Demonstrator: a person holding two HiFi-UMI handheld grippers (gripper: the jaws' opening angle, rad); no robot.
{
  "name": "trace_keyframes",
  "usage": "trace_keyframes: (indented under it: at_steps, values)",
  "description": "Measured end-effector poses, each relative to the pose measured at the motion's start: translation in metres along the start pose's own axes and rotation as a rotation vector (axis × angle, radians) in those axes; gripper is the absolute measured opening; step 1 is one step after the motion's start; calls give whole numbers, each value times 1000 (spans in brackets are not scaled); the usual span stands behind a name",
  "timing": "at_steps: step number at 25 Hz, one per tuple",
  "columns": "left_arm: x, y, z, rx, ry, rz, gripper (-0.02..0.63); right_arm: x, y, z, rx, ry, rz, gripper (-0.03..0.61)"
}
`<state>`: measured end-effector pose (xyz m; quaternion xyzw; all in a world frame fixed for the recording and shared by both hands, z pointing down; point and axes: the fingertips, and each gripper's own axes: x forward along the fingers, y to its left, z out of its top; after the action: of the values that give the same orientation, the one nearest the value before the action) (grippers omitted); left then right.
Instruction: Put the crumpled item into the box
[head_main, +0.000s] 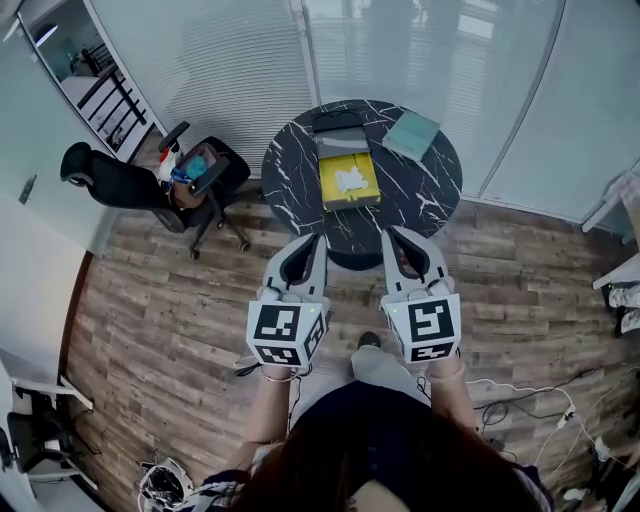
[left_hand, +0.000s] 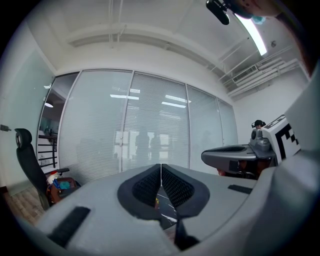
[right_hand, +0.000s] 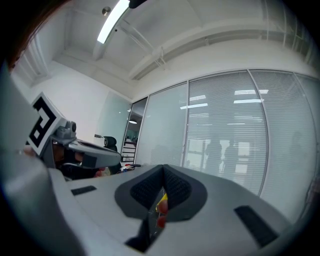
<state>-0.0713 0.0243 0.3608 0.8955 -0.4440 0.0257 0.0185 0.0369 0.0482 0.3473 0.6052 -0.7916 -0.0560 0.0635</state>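
The person's dark hair (head_main: 400, 460) fills the bottom of the head view. Just past it both arms hold the claws side by side above the wooden floor (head_main: 150, 300), short of the near edge of the round black marble surface (head_main: 290, 170). The left claw (head_main: 318, 240) is pinched fully together on nothing. The right claw (head_main: 391, 233) is likewise closed and empty. The white crumpled item (head_main: 351, 180) lies on the yellow box (head_main: 349, 196) at the surface's middle. A green book (head_main: 412, 134) sits by the far right edge.
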Motion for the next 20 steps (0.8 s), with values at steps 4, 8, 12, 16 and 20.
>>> trace_keyframes:
  at_steps: [4,8,12,16,20]
  values:
    - [-8,-5,0,1,-1,-3,28,-9,3,3,2,-6,-3,23]
    - [-15,-10,0,2,-3,-5,28,-16,7,3,1,-7,-1,23]
    - [-22,-15,0,1,-7,-8,28,-24,10,4,3,-7,0,23]
    - [-29,-21,-3,-4,-4,-12,28,-33,13,4,13,-13,2,23]
    - [-37,-28,-6,-7,3,-16,28,-43,16,4,19,-13,2,23]
